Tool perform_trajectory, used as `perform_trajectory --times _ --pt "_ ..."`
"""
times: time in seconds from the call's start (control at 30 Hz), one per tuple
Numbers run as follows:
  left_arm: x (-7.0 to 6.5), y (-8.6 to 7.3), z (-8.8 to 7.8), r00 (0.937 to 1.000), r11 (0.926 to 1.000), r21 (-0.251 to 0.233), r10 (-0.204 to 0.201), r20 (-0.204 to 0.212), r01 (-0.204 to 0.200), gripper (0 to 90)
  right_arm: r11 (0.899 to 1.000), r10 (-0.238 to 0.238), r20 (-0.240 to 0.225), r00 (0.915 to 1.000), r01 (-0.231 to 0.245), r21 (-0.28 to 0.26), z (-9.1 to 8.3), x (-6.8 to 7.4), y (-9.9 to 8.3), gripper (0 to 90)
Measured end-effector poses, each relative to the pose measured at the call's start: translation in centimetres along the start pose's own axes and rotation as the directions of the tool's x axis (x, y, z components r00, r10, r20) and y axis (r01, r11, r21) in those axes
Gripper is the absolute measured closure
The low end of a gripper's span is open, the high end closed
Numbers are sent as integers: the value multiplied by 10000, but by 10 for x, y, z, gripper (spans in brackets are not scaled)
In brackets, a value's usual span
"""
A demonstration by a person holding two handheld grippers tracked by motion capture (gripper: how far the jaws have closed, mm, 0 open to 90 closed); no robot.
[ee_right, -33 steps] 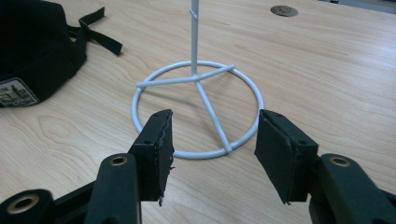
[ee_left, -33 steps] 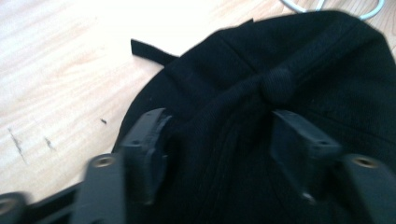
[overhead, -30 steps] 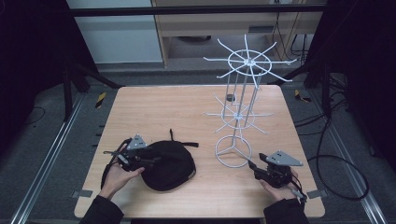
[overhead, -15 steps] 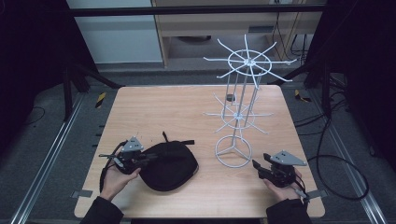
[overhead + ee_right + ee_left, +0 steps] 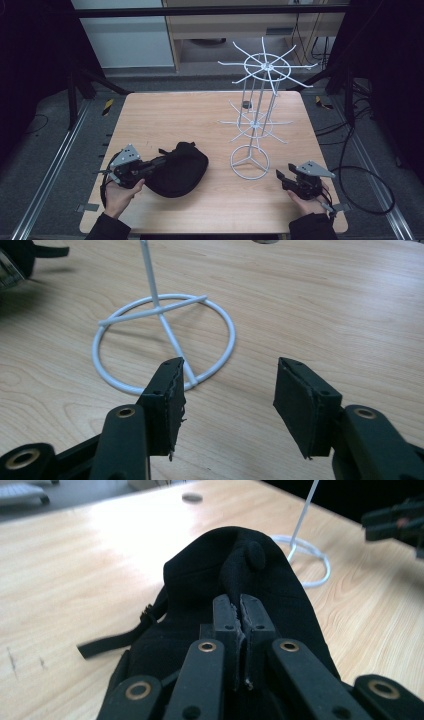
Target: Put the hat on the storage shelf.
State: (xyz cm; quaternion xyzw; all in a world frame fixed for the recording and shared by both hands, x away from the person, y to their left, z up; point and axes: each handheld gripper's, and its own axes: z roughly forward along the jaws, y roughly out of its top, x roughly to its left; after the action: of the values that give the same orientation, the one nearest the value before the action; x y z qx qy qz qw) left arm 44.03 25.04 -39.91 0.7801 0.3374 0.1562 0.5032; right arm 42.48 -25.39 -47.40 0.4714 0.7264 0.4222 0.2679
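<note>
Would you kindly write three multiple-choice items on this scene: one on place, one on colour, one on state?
1. Where does the wire rack stand?
A. right half of the table
B. left edge
C. on the floor

2. What colour is the cap?
A. white
B. black
C. red

3. How are the right gripper's jaws?
A. shut on the cap
B. shut on the rack
C. open

Answers: 1 A, its ring base sits right of the cap; 2 B, the fabric is dark throughout; 3 C, bare table shows between them.
</note>
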Motion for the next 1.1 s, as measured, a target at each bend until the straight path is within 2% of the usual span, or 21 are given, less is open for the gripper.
perform_trajectory --times 0.07,0.13,0.33,0.5,0.57,0.6,0.73,0.77,0.8,0.87,1.0,1.03,1.07,1.1 --pt "-2 2 -2 10000 9998 -174 23 -46 -24 870 10000 57 34 10000 -57 0 0 -1 0 459" --pt "-5 6 -7 9999 9981 -619 -49 -111 42 871 9999 128 44 9999 -128 -6 -1 -2 0 459" --pt "-13 16 -20 9993 9866 -1628 -132 -356 72 871 10000 36 97 9999 -35 -30 0 -3 -1 460" --pt "-16 24 -29 9985 9719 -2344 -318 -448 204 872 10000 68 97 9999 -68 -47 0 -4 -1 460" --pt "-16 28 -34 9979 9632 -2668 -476 -450 339 872 10000 49 137 9999 -48 -83 0 -4 -2 460" --pt "-16 28 -34 9979 9632 -2668 -476 -450 339 872 10000 49 137 9999 -48 -83 0 -4 -2 460" --pt "-16 34 -40 9968 9494 -3116 -577 -545 379 872 9999 69 138 9999 -68 -102 -1 -5 -2 460" --pt "-16 34 -40 9968 9494 -3116 -577 -545 379 872 9999 69 138 9999 -68 -102 -1 -5 -2 460" --pt "-17 36 -41 9966 9440 -3271 -631 -523 426 872 9999 72 138 9999 -70 -104 -1 -5 -2 460" --pt "-17 39 -43 9966 9385 -3421 -660 -487 454 873 9999 65 170 9998 -63 -96 -1 -5 -2 459" --pt "-19 51 -50 9966 9149 -4005 -720 -403 499 873 9999 78 177 9998 -76 -100 0 -4 -2 459" --pt "-19 51 -50 9966 9149 -4005 -720 -403 499 873 9999 78 177 9998 -76 -100 0 -4 -2 459" --pt "-20 57 -53 9963 8991 -4342 -783 -367 546 873 10000 31 205 9998 -29 -95 0 -5 -2 459" --pt "-20 57 -53 9963 8991 -4342 -783 -367 546 873 10000 31 205 9998 -29 -95 0 -5 -2 459"
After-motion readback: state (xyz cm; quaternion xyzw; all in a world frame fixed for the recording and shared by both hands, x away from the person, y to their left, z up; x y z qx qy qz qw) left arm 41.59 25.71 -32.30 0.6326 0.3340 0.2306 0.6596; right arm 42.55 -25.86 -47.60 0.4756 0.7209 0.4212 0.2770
